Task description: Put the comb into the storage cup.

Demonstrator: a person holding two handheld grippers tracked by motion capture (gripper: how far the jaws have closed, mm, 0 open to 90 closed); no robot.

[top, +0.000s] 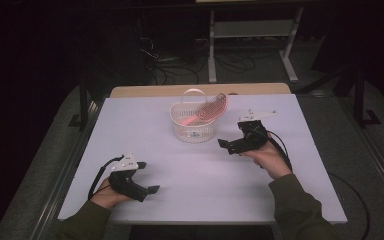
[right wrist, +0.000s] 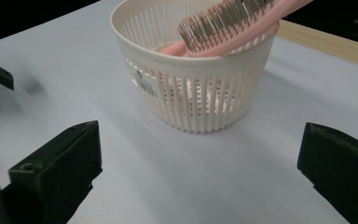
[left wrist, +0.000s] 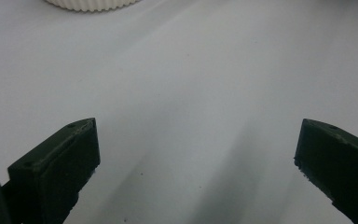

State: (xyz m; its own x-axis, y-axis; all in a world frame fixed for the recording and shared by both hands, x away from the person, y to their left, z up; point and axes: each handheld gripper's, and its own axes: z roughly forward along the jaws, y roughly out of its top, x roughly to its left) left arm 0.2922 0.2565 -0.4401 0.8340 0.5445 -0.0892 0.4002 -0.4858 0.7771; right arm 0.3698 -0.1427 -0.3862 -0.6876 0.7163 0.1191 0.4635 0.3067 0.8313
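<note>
A white slatted basket [top: 193, 129] stands at the back middle of the white table [top: 205, 170]. A pink hairbrush [top: 207, 111] leans inside it, its bristled head over the right rim. In the right gripper view the basket [right wrist: 196, 100] and the brush [right wrist: 223, 21] are close ahead. My right gripper [top: 228, 145] sits just right of the basket, open and holding nothing. My left gripper [top: 150, 192] rests near the table's front left, open, with bare table between its jaws. In the left gripper view the basket's base [left wrist: 93, 3] shows far off.
A wooden table edge [top: 200, 90] runs behind the white top. Beyond it are a metal frame [top: 252, 30] and cables [top: 180, 70] on a dark floor. Bare white surface lies between the two grippers.
</note>
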